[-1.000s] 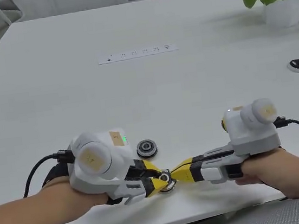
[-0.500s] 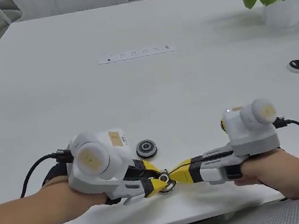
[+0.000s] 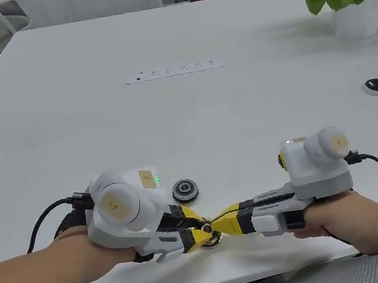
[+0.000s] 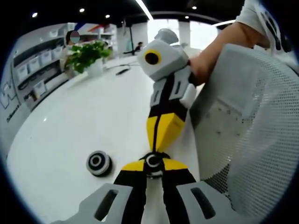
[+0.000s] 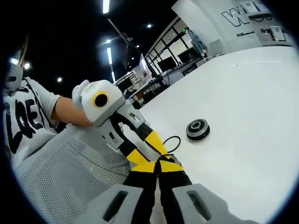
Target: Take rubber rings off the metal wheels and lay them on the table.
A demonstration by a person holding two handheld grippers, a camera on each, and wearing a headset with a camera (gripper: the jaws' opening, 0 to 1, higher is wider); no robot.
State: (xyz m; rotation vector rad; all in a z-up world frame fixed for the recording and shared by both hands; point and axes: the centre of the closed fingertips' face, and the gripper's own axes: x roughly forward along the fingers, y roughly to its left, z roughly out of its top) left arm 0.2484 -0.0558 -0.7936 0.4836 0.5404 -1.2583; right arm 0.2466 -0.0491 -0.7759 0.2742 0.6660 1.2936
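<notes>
- Left claw (image 4: pixel 153 166): jaws closed onto a small metal wheel (image 4: pixel 153 160), gripped between the yellow tips just above the near edge of the tabletop (image 3: pixel 240 107).
- Right claw (image 5: pixel 159 164): jaws pinched almost together, meeting the left claw tip to tip at the held wheel.
- Thin black rubber ring (image 5: pixel 172 141): caught in the right claw's tips, looping out beside the left claw's yellow fingers (image 5: pixel 150 139).
- Second wheel (image 3: pixel 185 189): dark-rimmed, flat on the tabletop just beyond both claws, touching neither.
</notes>
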